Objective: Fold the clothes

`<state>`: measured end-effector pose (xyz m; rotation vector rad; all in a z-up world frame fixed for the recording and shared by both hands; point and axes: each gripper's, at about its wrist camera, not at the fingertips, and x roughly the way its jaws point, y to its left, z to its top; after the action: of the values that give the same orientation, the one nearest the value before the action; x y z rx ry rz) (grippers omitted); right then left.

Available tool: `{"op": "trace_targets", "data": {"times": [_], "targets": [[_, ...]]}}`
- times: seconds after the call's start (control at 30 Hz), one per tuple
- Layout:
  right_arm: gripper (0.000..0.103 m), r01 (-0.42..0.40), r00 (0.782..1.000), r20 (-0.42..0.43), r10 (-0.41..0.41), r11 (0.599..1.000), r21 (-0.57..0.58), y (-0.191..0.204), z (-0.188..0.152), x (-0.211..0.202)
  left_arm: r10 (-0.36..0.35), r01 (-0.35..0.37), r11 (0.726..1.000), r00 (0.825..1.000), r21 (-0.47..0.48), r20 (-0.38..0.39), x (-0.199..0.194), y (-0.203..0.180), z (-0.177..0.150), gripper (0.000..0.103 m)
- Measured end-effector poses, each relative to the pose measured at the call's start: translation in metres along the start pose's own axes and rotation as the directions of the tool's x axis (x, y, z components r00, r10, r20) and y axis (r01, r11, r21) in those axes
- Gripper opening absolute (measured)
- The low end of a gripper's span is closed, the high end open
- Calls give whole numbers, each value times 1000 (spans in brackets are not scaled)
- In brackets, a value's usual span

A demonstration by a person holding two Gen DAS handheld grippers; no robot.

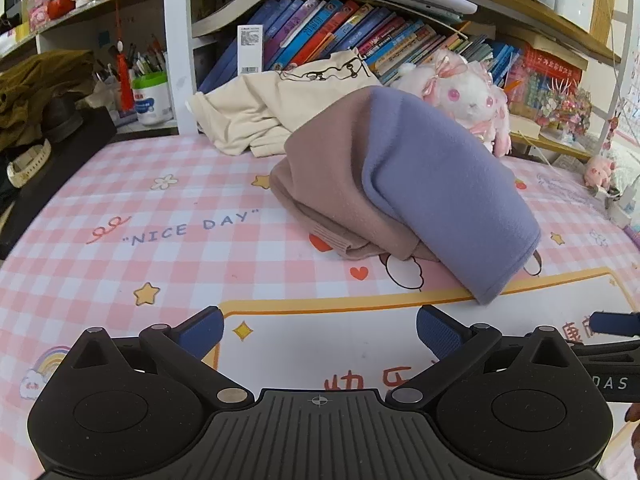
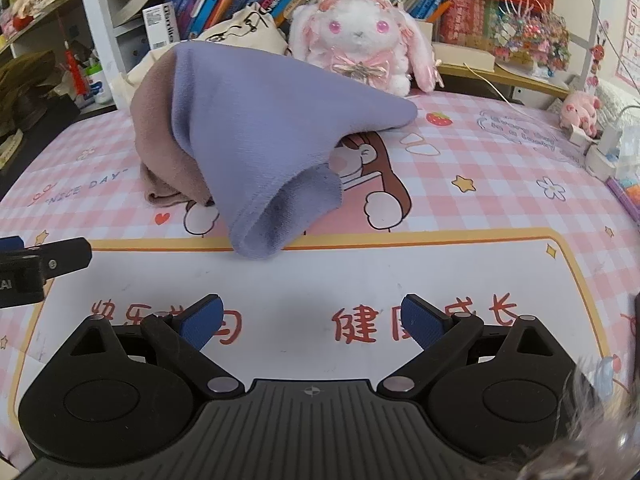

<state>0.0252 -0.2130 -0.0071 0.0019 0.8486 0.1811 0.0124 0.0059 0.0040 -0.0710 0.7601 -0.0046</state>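
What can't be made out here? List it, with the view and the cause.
- Garment type of the purple and mauve garment: bunched, both views.
- Cream garment: its lower part hidden behind that heap, right wrist view.
- Plush rabbit: its left half blocked by the heap, left wrist view.
- Book titles: too small.

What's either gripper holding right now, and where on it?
Nothing. Left gripper and right gripper are both open and empty, short of the purple-and-brown garment heaped on the mat.

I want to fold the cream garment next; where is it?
The cream garment lies crumpled at the back of the desk mat against the books, behind the purple-and-mauve garment and left of the plush rabbit.
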Motion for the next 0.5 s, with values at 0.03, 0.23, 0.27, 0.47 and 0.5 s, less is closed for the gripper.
{"op": "trace_targets", "data": {"times": [0.03, 0.23, 0.27, 0.47, 0.5], "targets": [[96, 2, 1000, 1, -2, 1000, 3, -1, 0, 0, -4, 4, 1000, 1000, 1, 0, 1, 0, 0, 103], [96, 13, 1000, -5, -13, 1000, 7, -1, 2, 4, -23, 23, 1000, 1000, 15, 2, 4, -2, 0, 103], [96, 14, 1000, -7, -14, 1000, 9, -2, 2, 5, -22, 22, 1000, 1000, 17, 2, 4, -2, 0, 103], [96, 9, 1000, -21, -9, 1000, 17, 0, 5, 9, -18, 19, 999, 1000, 38, -12, 4, -3, 0, 103], [96, 4, 1000, -20, -4, 1000, 16, 0, 5, 10, -24, 24, 999, 1000, 47, -12, 3, -4, -1, 103]]}}
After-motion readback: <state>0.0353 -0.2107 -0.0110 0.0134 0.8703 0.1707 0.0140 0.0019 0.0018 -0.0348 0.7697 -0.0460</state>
